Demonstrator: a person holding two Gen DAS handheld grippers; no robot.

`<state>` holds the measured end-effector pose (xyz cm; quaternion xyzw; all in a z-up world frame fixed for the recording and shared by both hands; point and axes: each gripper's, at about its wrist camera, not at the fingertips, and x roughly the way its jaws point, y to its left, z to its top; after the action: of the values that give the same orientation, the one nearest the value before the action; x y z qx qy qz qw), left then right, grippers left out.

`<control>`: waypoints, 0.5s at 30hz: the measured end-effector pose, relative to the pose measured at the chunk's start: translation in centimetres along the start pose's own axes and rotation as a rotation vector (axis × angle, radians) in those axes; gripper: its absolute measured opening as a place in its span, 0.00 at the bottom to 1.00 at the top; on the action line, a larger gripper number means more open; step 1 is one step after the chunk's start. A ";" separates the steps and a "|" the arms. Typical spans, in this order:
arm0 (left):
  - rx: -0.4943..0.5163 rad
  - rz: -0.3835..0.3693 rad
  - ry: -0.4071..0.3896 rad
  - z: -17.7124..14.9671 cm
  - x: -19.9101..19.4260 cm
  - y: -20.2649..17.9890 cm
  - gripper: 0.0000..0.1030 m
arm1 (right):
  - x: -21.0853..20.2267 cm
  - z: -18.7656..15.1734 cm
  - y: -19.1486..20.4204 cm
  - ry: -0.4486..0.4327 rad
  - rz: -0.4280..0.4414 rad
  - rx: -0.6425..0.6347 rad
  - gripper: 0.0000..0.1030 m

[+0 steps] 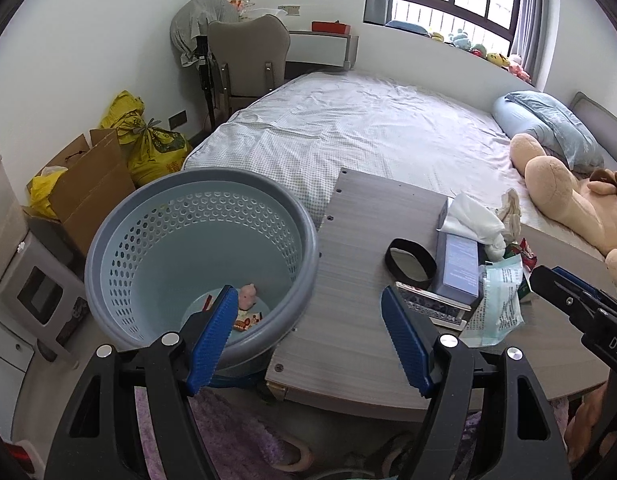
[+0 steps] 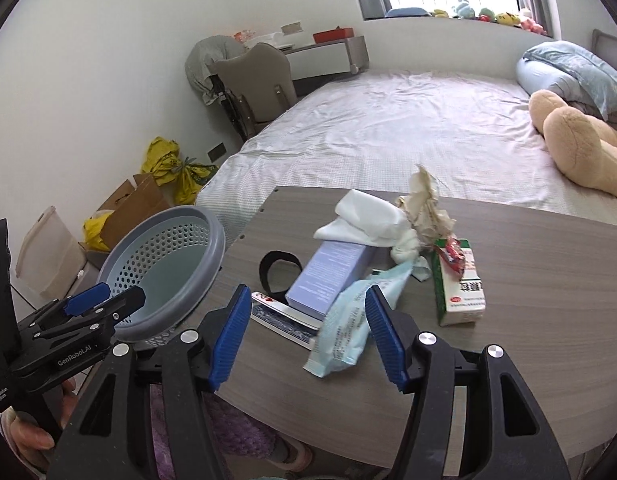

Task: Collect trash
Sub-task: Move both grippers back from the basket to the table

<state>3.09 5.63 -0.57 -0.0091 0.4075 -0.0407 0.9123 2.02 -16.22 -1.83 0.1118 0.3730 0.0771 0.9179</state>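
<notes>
Grippers first: my right gripper [image 2: 306, 342] is spread wide and empty, its fingers flanking a pale green wrapper [image 2: 344, 326] on the grey table [image 2: 548, 300]. My left gripper [image 1: 308, 334] gapes empty between table and blue perforated bin [image 1: 200, 256], which holds scraps. Beyond lie lavender box [image 2: 328, 276], white tissue [image 2: 368, 220] and carton [image 2: 462, 288].

Grey wood-grain table [image 2: 548, 280] bearing lavender box [image 2: 328, 276], green carton [image 2: 462, 292], crumpled tissue [image 2: 372, 220], black band [image 2: 278, 276].
</notes>
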 end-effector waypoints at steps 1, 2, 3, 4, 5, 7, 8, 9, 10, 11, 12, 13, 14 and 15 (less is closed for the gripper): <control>0.005 -0.006 0.004 -0.1 0.0 -0.4 0.69 | -0.2 -0.2 -0.7 0.001 -0.005 0.008 0.57; 0.010 -0.012 0.008 -0.1 0.0 -0.9 0.69 | -0.4 -0.4 -1.3 0.004 -0.012 0.017 0.57; 0.017 -0.021 0.013 -0.3 0.0 -1.4 0.69 | -0.6 -0.7 -2.0 0.005 -0.021 0.026 0.57; 0.027 -0.027 0.016 -0.4 0.0 -2.0 0.69 | -0.7 -1.0 -2.6 0.006 -0.030 0.034 0.57; 0.035 -0.029 0.017 -0.6 0.0 -2.5 0.69 | -0.9 -1.1 -3.1 0.009 -0.040 0.043 0.57; 0.059 -0.035 0.021 -0.8 0.1 -3.8 0.69 | -1.1 -1.5 -4.2 0.013 -0.051 0.063 0.57; 0.066 -0.037 0.022 -0.8 0.1 -4.2 0.69 | -1.2 -1.7 -4.7 0.013 -0.053 0.072 0.57; 0.074 -0.043 0.025 -0.9 0.1 -4.8 0.69 | -1.3 -1.7 -5.1 0.013 -0.056 0.080 0.57; 0.080 -0.050 0.028 -0.9 0.1 -5.3 0.69 | -1.4 -1.8 -5.5 0.012 -0.058 0.086 0.57; 0.084 -0.056 0.031 -1.0 0.2 -5.7 0.69 | -1.5 -1.9 -5.8 0.010 -0.061 0.091 0.57; 0.089 -0.060 0.033 -1.1 0.2 -6.2 0.69 | -1.7 -1.9 -6.2 0.007 -0.069 0.093 0.57; 0.094 -0.063 0.037 -1.1 0.3 -6.7 0.69 | -1.8 -2.0 -6.5 0.004 -0.078 0.093 0.57; 0.100 -0.067 0.041 -1.1 0.4 -7.1 0.69 | -1.8 -2.1 -6.9 0.003 -0.084 0.094 0.57; 0.107 -0.072 0.047 -1.2 0.5 -7.7 0.69 | -1.9 -2.2 -7.4 0.003 -0.088 0.097 0.57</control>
<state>2.03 -2.02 -1.39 0.0261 0.4254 -0.0955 0.8996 -0.46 -23.40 -4.01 0.1396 0.3820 0.0186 0.9134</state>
